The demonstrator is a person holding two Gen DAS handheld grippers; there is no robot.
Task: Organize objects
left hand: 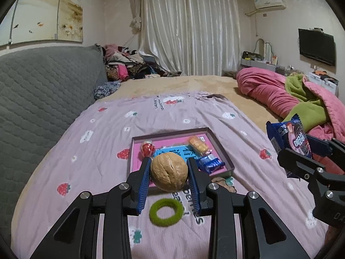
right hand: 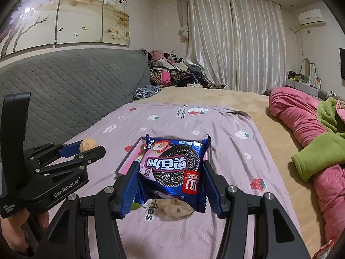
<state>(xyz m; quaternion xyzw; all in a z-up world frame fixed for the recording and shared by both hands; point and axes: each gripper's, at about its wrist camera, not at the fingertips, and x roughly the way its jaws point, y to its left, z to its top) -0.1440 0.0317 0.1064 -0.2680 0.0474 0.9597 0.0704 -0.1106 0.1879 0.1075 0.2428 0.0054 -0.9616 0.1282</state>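
My left gripper [left hand: 169, 170] is shut on a tan walnut [left hand: 169, 171], held above the near edge of a shallow pink-lined tray [left hand: 224, 151] on the bed. The tray holds a red sweet [left hand: 147, 147], an orange snack [left hand: 199, 143] and a small blue packet [left hand: 210, 163]. My right gripper [right hand: 170, 172] is shut on a blue cookie packet [right hand: 172, 168], lifted over the same tray [right hand: 127, 161]. In the left wrist view that packet [left hand: 289, 138] hangs at the right. In the right wrist view the left gripper [right hand: 86, 149] with the walnut [right hand: 88, 144] is at the left.
A green hair ring [left hand: 166, 213] lies on the lilac strawberry sheet [left hand: 97, 151] under my left gripper. A tan fluffy item [right hand: 174, 209] lies under the cookie packet. Pink and green blankets [left hand: 301, 99] pile up at the right, a grey quilted headboard [left hand: 43, 90] at the left.
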